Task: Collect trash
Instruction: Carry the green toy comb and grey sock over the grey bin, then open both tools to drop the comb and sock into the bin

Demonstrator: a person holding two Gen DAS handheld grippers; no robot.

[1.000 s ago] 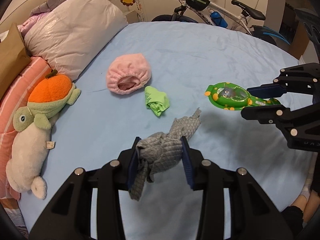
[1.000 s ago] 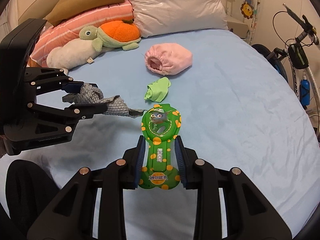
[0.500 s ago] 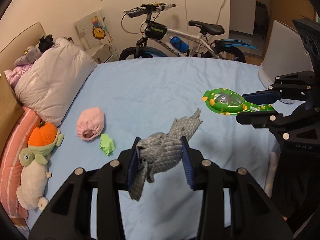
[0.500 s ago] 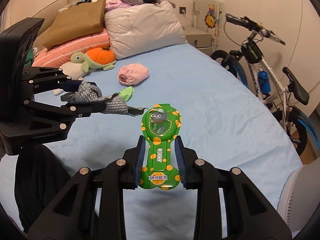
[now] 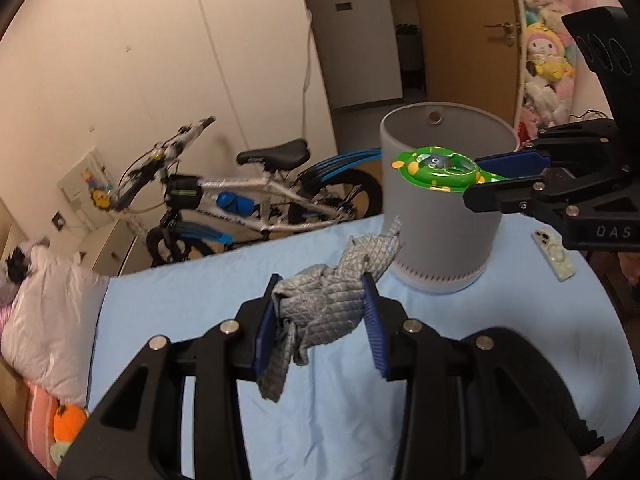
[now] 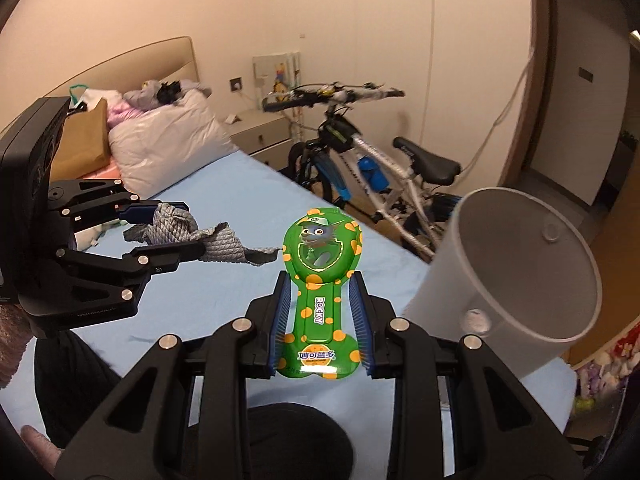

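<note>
While both items hang above the blue bed sheet [image 5: 340, 420], the left gripper [image 5: 322, 322] pinches the grey quilted cloth [image 5: 332, 292], jaws part-closed, and the right gripper [image 6: 322, 322] clamps the green toy package [image 6: 320, 280]. Grey bin [image 5: 444, 240] stands just beyond, right; bicycle [image 5: 240, 196] far left.

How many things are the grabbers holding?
2: a grey cloth clamped in the left gripper, and a green toy package clamped in the right gripper, near the grey bin.
</note>
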